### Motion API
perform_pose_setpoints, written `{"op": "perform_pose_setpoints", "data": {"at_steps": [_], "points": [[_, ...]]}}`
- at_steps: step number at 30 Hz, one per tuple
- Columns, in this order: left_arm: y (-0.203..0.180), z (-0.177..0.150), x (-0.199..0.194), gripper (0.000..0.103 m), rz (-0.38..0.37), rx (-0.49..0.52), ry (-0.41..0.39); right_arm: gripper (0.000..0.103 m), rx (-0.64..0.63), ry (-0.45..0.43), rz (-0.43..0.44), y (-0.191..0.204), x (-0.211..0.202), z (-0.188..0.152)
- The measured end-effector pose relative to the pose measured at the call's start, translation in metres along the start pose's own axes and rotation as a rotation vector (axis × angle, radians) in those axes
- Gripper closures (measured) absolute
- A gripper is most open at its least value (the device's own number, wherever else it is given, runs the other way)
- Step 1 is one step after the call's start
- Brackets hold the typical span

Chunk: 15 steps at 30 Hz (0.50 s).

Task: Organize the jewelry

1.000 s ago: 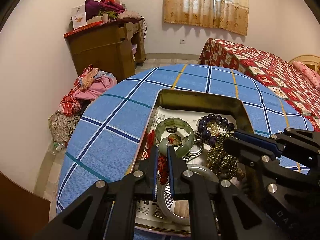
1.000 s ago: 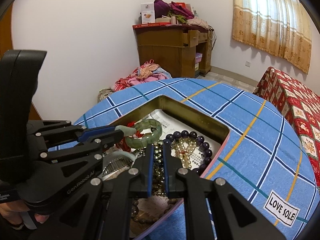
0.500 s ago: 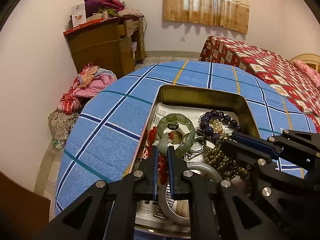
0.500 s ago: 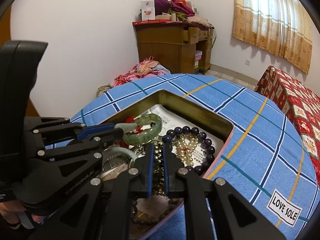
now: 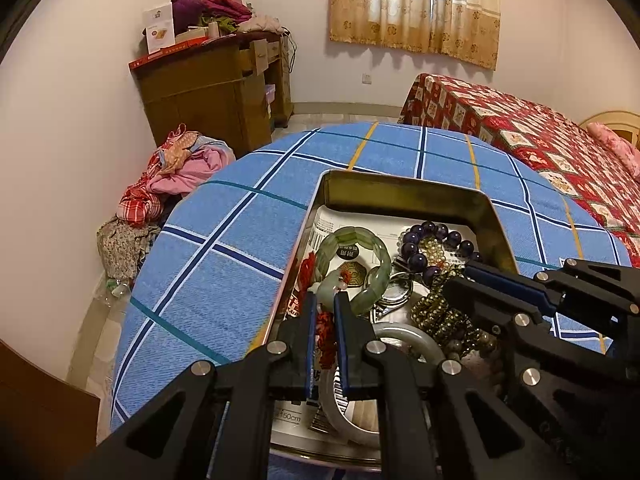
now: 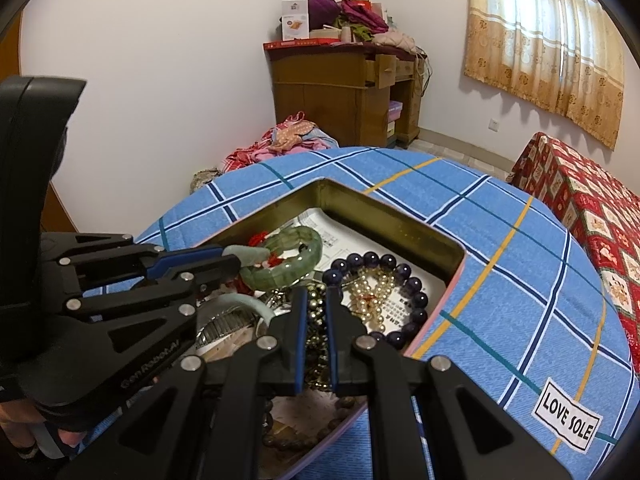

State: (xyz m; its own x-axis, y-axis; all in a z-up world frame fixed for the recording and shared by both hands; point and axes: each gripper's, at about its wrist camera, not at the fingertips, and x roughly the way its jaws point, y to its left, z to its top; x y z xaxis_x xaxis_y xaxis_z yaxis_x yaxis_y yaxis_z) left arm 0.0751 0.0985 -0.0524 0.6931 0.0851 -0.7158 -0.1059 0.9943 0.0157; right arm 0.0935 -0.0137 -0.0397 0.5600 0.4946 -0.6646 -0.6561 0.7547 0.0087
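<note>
Jewelry [image 5: 400, 276] fills an open gold-walled tin [image 5: 404, 192] resting on a blue plaid tablecloth [image 5: 224, 264].

Left wrist view: my left gripper [image 5: 325, 304] hangs over the tin's near left part, its jaws nearly together, with a red corded ornament [image 5: 325, 332] showing in the narrow gap; I cannot tell whether the pads press on it. A green jade bangle [image 5: 354, 264] lies just beyond the fingertips, and a pale bangle [image 5: 404, 336] lies below them. Only this view shows a dark purple bead bracelet [image 5: 420, 256] as a half ring, and my right gripper [image 5: 460, 280] entering from the right above a bronze bead strand [image 5: 440, 316].

Right wrist view: my right gripper [image 6: 316, 296] sits over the tin's middle, jaws nearly closed, with the bronze bead strand [image 6: 316, 320] showing between them; a grip is not certain. Here the purple bead bracelet [image 6: 400, 280] appears whole, encircling a pearl strand [image 6: 370, 300]. My left gripper [image 6: 228, 258] comes in from the left, its tips beside the green jade bangle [image 6: 292, 264]. This view alone shows a "LOVE SOLE" label [image 6: 568, 420] on the cloth and brown wooden beads [image 6: 300, 436] at the tin's near edge.
</note>
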Motion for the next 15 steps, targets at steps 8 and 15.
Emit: {"op": "perform_pose_setpoints", "data": {"at_steps": [8, 15], "points": [[0.007, 0.005, -0.016, 0.086, -0.004, -0.038, -0.036, 0.058, 0.025, -0.026, -0.039, -0.006, -0.008, 0.004], [0.018, 0.007, -0.037, 0.026, 0.056, -0.077, -0.098, 0.041, 0.067, -0.065, -0.069, -0.014, -0.022, 0.006]]}}
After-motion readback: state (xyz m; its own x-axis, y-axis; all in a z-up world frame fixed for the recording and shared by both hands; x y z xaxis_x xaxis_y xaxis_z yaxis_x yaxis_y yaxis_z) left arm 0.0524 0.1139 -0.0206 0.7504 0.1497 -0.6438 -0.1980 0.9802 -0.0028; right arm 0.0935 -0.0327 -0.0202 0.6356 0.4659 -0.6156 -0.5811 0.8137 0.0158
